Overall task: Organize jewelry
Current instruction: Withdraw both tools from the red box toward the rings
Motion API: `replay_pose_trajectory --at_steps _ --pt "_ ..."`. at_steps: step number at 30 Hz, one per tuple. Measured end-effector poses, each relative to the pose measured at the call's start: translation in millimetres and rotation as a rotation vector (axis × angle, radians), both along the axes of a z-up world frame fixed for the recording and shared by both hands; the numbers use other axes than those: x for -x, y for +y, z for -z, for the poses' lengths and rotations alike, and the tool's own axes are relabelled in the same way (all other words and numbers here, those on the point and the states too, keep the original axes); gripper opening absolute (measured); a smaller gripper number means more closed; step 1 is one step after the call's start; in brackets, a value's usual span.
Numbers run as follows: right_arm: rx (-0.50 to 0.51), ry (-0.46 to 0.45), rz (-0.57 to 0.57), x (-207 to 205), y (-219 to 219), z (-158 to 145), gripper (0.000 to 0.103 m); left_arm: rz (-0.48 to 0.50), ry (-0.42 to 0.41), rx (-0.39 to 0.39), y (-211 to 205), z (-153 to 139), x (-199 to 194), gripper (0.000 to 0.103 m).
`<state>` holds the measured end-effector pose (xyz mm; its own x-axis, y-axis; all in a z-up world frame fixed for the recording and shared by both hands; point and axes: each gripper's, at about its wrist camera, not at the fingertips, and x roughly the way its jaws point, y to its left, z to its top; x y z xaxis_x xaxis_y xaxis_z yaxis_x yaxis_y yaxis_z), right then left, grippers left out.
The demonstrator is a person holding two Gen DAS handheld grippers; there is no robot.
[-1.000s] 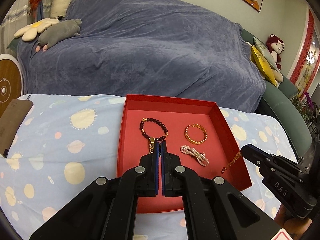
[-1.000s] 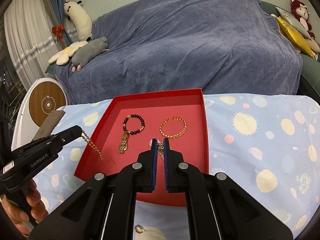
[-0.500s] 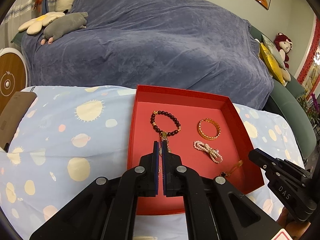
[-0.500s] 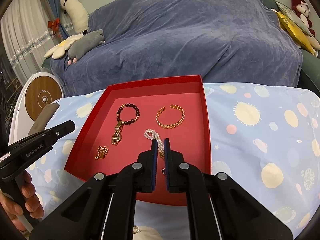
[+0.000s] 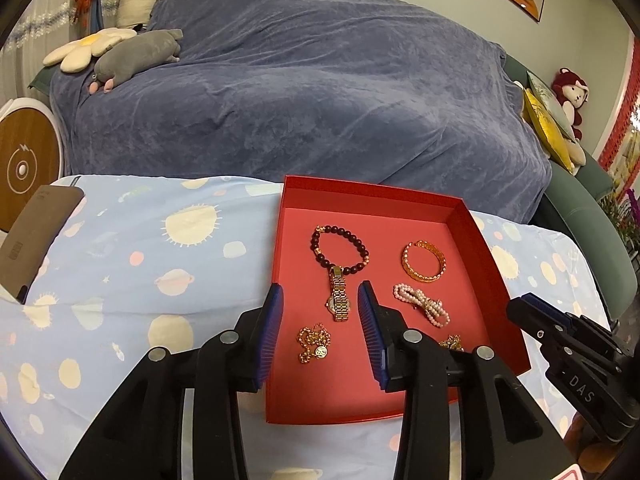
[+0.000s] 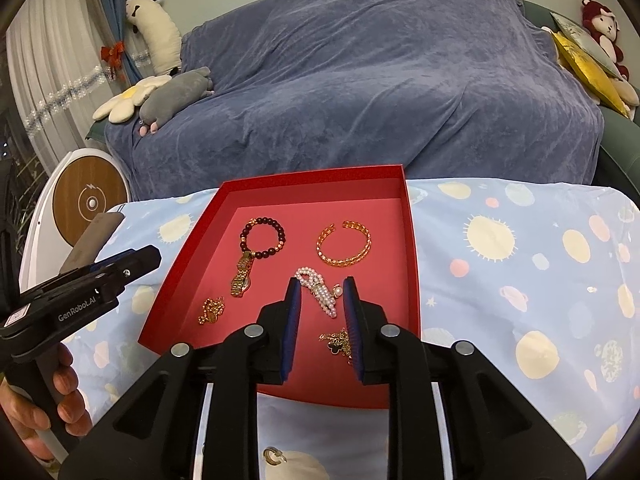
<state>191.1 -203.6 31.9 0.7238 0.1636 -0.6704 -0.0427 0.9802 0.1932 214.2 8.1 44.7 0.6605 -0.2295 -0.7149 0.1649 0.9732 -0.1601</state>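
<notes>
A red tray lies on the patterned cloth. In it are a dark bead bracelet, a gold watch, a gold bangle, a pearl piece, a gold chain and a clover necklace. My left gripper is open and empty over the tray's near left, just above the gold chain. My right gripper is open and empty, with the pearl piece between its fingers in view.
A sofa under a blue cover stands behind the table, with plush toys on it. A brown phone-like slab lies at the table's left edge. A small gold earring lies on the cloth near my right gripper's base.
Both grippers have opened. The gold chain held by the left gripper now lies in the tray's near left; the clover necklace from the right gripper lies in the tray's near right.
</notes>
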Motion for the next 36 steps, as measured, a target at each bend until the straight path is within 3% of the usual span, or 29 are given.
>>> replay_pose_trajectory --at_steps 5,11,19,22,28,33,36 --pt "0.007 -0.007 -0.019 9.5 4.6 -3.2 0.022 0.003 -0.008 -0.014 5.0 -1.1 9.8 0.038" --pt "0.023 -0.021 -0.057 35.8 13.2 -9.7 0.022 0.007 -0.001 -0.017 17.0 0.8 30.9 0.051" --pt "-0.004 -0.023 -0.094 76.1 24.9 -11.5 0.027 -0.018 -0.008 -0.001 31.7 -0.9 62.6 0.051" --pt "-0.022 -0.013 -0.092 88.9 27.0 -4.9 0.034 -0.010 0.008 -0.012 32.2 6.5 74.0 0.051" --pt "0.049 0.021 -0.110 105.8 33.6 13.2 0.034 -0.003 0.045 -0.035 35.2 24.6 94.2 0.051" --pt "0.015 0.060 -0.090 115.0 25.9 24.8 0.034 -0.025 0.128 0.042 42.0 50.0 113.2 0.051" --pt "0.002 0.084 -0.089 116.4 25.3 34.8 0.034 -0.007 0.151 0.022 34.2 62.9 120.2 0.051"
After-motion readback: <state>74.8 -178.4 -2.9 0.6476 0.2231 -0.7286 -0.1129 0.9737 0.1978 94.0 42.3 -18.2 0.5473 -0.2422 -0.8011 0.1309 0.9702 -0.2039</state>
